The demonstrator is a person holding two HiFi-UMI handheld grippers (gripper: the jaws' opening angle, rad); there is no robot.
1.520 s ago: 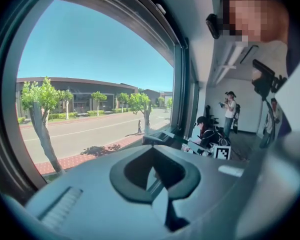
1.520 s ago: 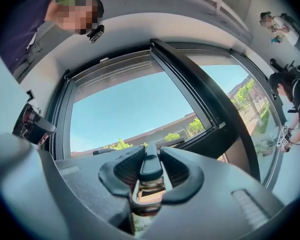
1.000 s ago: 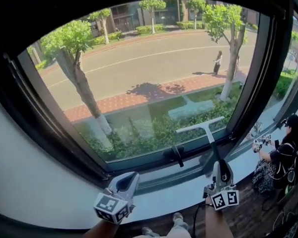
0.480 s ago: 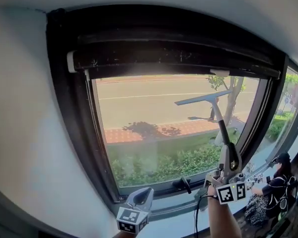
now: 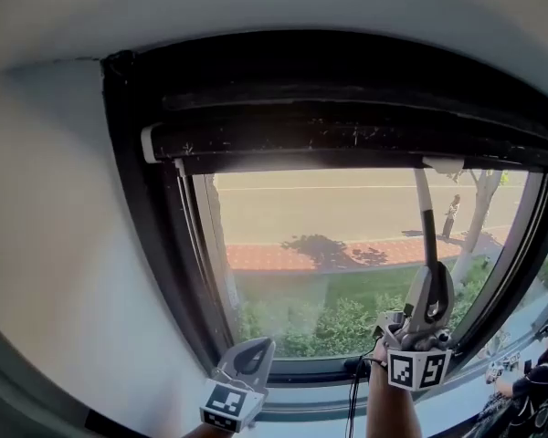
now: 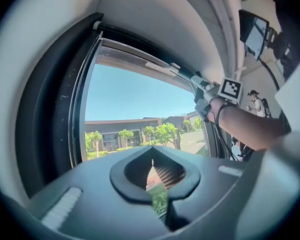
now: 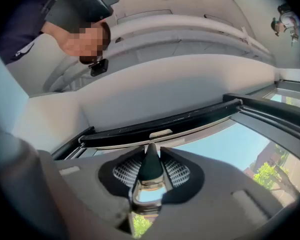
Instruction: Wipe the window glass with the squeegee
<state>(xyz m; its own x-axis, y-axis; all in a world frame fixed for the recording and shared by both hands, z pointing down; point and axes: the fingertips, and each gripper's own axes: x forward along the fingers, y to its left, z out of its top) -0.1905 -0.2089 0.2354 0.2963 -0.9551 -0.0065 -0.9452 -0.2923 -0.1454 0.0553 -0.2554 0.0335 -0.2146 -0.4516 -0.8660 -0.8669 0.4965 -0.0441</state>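
Moved: squeegee (image 5: 428,231), from low on the glass (image 5: 320,235) up to the top frame (image 5: 347,130), blade at its edge; right gripper (image 5: 428,292), raised with it.

Window ledge (image 5: 306,413) below me: pale strip under dark frame (image 5: 347,89), running along bottom of head view. Too little of it in sight to tell what sits on it. Window glass (image 5: 329,226), upright in that frame, serves as my work surface. My squeegee (image 5: 429,235) lies against it at right side, handle running up pane, head at top edge of glass, just under frame's top rail.
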